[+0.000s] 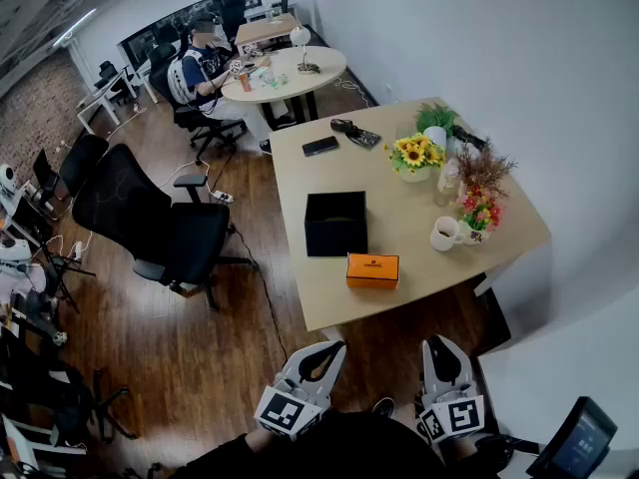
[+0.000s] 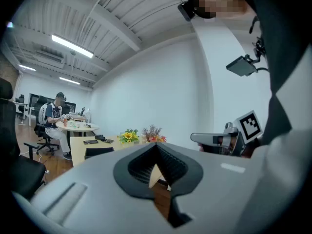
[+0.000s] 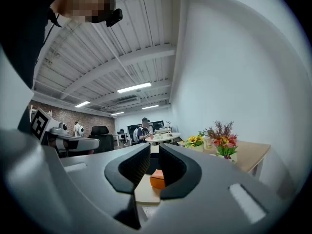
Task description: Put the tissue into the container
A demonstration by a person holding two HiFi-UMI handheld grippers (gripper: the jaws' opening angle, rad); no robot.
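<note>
Both grippers sit low at the near edge of the head view, well short of the desk.

- L gripper: jaws closed tip to tip, nothing in them.
- R gripper: jaws a slit apart, empty. The orange box shows through the gap but is far off, not between the pads.

Task thing: no loose tissue visible anywhere. The orange box at the near end of the desk is prob. the tissue pack. Can't confirm, no sheet seen sticking out. Container = the black open box, just beyond it toward desk centre, the two apart.

Risks, as I judge them:
- L jaws shut, R barely open, so neither can take the orange box w/o opening wide first. Arriving as-is, the tips would shove the box along the desk, maybe off the near edge, which is close.
- If a single sheet has to be pulled, the box prob. lifts w/ it unless the other gripper pins it down.
- White cup and flower pots stand on the R side of the desk. A wide R-side approach could clip the cup. Its contents can't be seen.
- The black box looks light. An off-centre drop could catch the rim and skid or tip it, leaving the tissue on the desk.
- The two boxes sit near each other, so a gripper reaching for one may nudge the other.
</note>
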